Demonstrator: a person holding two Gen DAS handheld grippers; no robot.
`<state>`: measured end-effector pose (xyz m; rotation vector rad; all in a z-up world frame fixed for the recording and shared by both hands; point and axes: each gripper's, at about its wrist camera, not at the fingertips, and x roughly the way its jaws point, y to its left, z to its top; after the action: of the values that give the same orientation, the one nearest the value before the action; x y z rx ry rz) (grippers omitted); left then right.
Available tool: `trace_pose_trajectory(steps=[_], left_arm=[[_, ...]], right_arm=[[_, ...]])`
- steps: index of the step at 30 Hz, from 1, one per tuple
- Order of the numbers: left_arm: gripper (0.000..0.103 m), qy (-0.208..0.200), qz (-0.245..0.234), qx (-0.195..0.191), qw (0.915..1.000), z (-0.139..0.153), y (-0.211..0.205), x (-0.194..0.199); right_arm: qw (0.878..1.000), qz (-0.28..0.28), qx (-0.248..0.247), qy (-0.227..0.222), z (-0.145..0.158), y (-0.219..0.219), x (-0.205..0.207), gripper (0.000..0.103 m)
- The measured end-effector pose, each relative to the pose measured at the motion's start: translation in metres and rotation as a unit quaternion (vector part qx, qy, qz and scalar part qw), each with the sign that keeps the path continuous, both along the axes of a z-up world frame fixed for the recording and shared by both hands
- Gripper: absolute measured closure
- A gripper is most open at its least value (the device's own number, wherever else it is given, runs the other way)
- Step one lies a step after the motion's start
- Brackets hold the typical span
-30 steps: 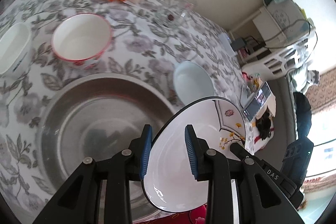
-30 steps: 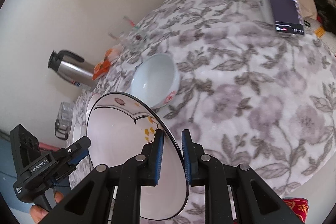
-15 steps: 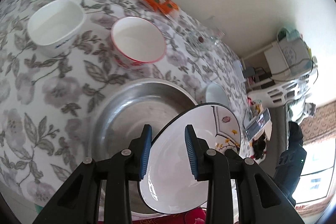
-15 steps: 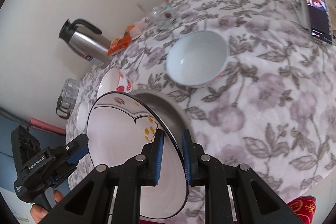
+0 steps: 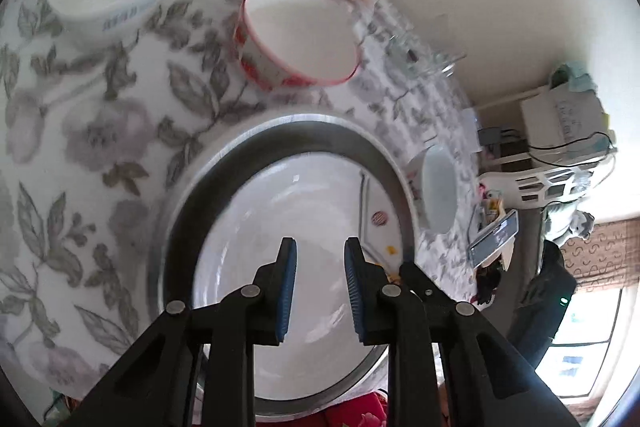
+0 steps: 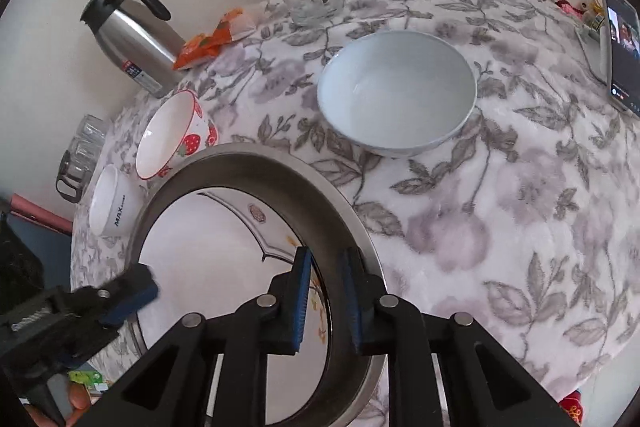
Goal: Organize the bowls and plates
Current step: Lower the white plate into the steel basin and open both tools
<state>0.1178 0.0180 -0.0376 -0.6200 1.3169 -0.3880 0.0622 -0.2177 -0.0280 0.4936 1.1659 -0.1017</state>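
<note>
Tablecloth with grey flowers carries a steel basin, and the white plate lies inside it. The right gripper pinches the plate's rim. The left gripper stands parted above the plate. Pale blue bowl, strawberry bowl and white bowl hold nothing.

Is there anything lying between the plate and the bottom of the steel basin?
Nothing visible. The plate already sits down inside the steel basin, with the right gripper on its rim. No bowl is inside the basin.
</note>
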Motion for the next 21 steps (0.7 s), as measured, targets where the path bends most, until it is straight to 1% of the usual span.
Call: trace_pose_trajectory(steps=[2,5,9,15,16,17,21], left_arm=[[0.077,-0.006,0.004,0.010,0.9999,0.003,0.004,0.001],[0.077,-0.003,0.007,0.030,0.9995,0.001,0.008,0.000],[0.076,-0.020,0.002,0.054,0.9983,0.006,0.012,-0.003],[0.074,-0.026,-0.009,0.100,0.9946,0.006,0.005,-0.005],[0.070,-0.030,-0.012,0.108,0.9936,0.007,0.003,-0.006],[0.065,-0.034,-0.014,0.115,0.9927,0.009,0.001,-0.006],[0.057,-0.055,-0.011,0.139,0.9886,0.018,-0.001,-0.009]], right_arm=[[1.000,-0.003,0.019,0.004,-0.004,-0.003,-0.001,0.084],[1.000,0.007,0.014,0.000,-0.001,-0.003,-0.001,0.084],[1.000,0.004,0.026,-0.004,0.002,-0.007,-0.001,0.084],[1.000,0.015,0.023,-0.011,0.008,-0.008,-0.005,0.083],[0.999,0.020,0.020,-0.014,0.010,-0.006,-0.006,0.083],[0.999,0.024,0.017,-0.017,0.012,-0.005,-0.006,0.083],[0.999,0.040,0.001,-0.032,0.020,0.001,-0.007,0.083]])
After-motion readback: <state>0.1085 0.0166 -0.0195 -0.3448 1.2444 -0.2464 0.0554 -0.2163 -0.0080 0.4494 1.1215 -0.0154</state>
